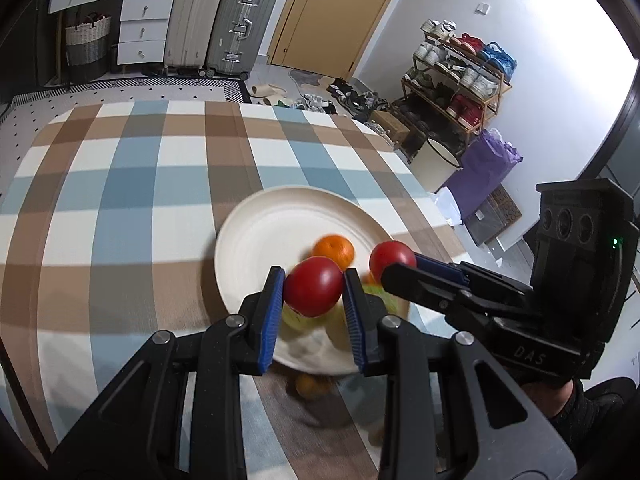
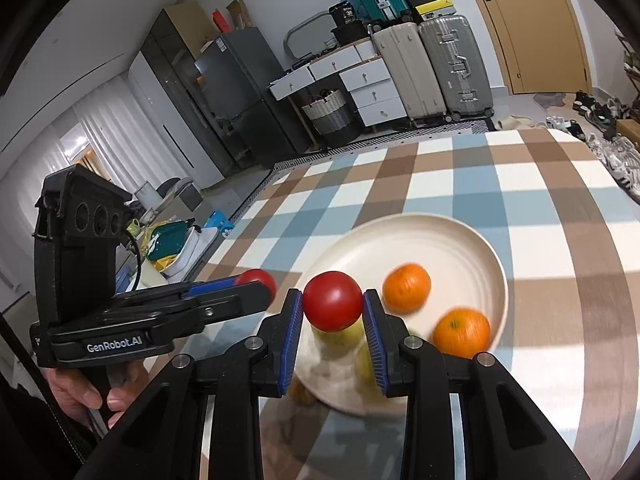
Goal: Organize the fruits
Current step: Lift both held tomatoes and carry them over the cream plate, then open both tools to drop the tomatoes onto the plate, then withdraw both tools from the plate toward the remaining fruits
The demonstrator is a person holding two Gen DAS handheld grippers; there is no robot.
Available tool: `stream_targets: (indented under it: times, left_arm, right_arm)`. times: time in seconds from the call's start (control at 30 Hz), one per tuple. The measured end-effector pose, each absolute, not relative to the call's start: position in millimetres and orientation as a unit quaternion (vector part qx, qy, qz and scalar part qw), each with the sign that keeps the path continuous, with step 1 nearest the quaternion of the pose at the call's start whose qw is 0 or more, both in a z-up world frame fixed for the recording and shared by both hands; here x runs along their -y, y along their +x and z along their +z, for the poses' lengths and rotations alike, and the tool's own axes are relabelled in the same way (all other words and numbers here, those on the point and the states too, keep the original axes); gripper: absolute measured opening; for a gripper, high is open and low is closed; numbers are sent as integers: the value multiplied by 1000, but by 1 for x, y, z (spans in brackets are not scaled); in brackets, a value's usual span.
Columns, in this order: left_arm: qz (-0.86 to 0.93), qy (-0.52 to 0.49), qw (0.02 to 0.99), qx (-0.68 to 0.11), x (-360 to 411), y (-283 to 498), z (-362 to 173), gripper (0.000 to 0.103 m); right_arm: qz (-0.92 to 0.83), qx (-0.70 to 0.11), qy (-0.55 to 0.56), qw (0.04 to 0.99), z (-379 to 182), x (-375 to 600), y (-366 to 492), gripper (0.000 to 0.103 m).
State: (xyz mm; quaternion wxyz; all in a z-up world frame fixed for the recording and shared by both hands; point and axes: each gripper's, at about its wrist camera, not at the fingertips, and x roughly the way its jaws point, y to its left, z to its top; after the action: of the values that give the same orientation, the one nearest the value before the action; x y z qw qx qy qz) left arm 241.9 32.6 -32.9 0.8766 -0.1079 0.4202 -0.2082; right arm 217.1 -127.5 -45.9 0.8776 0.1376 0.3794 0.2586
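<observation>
My left gripper (image 1: 314, 292) is shut on a red tomato (image 1: 314, 286), held above the near rim of a cream plate (image 1: 276, 216). My right gripper (image 2: 332, 308) is shut on a second red tomato (image 2: 332, 300) over the same plate (image 2: 432, 240). Each view shows the other gripper from the side, with its tomato at the tip: the right gripper (image 1: 396, 268) and the left gripper (image 2: 260, 288). Two oranges (image 2: 406, 286) (image 2: 462, 332) and blurred green fruit (image 2: 344, 334) lie on the plate. Another orange (image 1: 310, 386) sits on the cloth by the plate's near edge.
The plate rests on a table with a brown, blue and white checked cloth (image 1: 132, 184). A hand (image 2: 80, 396) grips the left tool's handle. Beyond the table are suitcases (image 1: 220, 20), white drawers (image 1: 142, 28), a shoe rack (image 1: 460, 76) and a door (image 1: 332, 12).
</observation>
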Motion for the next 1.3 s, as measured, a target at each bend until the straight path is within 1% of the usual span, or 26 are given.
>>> stream_targets:
  times: [0.37,0.73,0.93,1.0,1.07,1.13,1.3]
  left_arm:
    - [-200,-125,867,-439,-44,288,-60,26]
    - [-198,-136,858,-454,-51,301,-87,26]
    - [-201,-134,855,-459,-49,303,-90,26]
    - [-203,-133,855,-458,-48,303,-90,26]
    - [-204,-133,855,-458,-47,302,-89,27]
    - [-202,-133,855,-458,-47,302,-88,27]
    - [-196,-133,860,-453,-51,296,-80,27]
  right_arm:
    - [264,-397,136,868,-56,112,261,31]
    - [251,-415,112,868,-76,97,275,31]
    - [243,-414,100,872,-78,94,277,31]
    - [237,-414,96,874,-78,94,277,32]
    - [234,-411,96,876,-77,95,277,38]
    - [234,-408,100,877,-74,98,276,42]
    - [228,-394,107,884,-63,106,269,43]
